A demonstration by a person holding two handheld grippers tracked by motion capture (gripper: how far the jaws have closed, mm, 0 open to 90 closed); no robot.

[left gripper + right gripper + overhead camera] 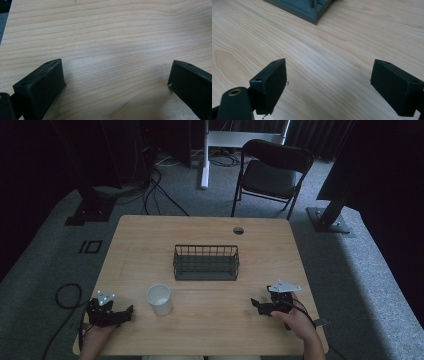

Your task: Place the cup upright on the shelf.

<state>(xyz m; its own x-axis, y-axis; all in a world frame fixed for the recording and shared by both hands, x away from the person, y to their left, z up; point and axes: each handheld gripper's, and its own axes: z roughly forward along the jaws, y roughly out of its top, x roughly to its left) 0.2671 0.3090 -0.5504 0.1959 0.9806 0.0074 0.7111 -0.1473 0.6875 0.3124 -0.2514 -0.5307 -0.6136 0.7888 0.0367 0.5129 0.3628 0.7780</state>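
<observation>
Overhead, the wooden counter (210,320) carries a white cup (159,299) near its front edge, left of centre, upright with its mouth open to the camera. Just left of the cup, apart from it, sits the left hand-held gripper (129,312), its jaws pointing toward the cup, with the person's left hand (96,336) behind it at the counter's front corner. A dark wire basket (206,262) stands in the middle of the counter, well behind the cup. The right hand-held gripper (255,304) rests near the front right, held by the right hand (298,319), jaws pointing left across the bare wood. Beyond the counter, on the grey floor, a black folding chair (270,172) stands (cables trail nearby).

Next, the left gripper view: the left hand-held gripper (116,75) has its two black jaws spread wide apart, with bare wood grain between them and nothing gripped.

Lastly, the right gripper view: the right hand-held gripper (328,75) likewise has its jaws wide apart over bare wood, and a corner of the basket (307,8) shows at the top edge.
</observation>
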